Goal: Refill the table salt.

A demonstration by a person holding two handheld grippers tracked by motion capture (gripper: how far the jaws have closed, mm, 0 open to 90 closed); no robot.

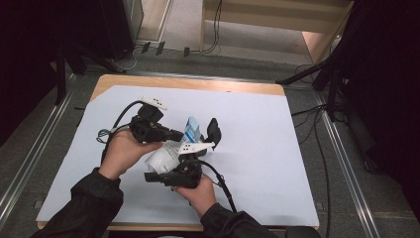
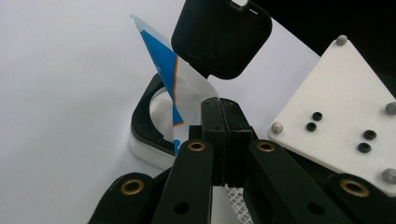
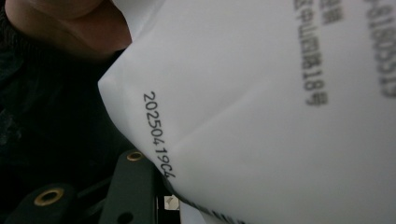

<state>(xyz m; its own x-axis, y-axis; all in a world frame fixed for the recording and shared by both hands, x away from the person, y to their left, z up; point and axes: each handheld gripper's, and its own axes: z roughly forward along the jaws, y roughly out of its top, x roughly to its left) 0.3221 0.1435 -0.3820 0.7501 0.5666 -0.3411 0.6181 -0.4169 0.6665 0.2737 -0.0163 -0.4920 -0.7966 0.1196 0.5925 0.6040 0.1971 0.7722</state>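
White plastic packet (image 1: 163, 157) with a blue-printed end (image 1: 192, 130), held above the pale sheet (image 1: 257, 148) covering the wooden table (image 1: 198, 83), just left of centre in the high view. Left gripper (image 1: 173, 135): jaws pressed fully together on the packet's film, as the left gripper view shows at lower centre, where the blue and white end (image 2: 166, 70) rises above the closed jaws. Right gripper (image 1: 208, 133): jaws stand partly apart around the packet's other side; one of its jaws appears at the upper centre of the left gripper view (image 2: 222, 35). Whether its pads press on the film cannot be told. Right gripper view: the packet's white face (image 3: 261, 121) with a printed code runs from upper right to lower centre, very near the lens.
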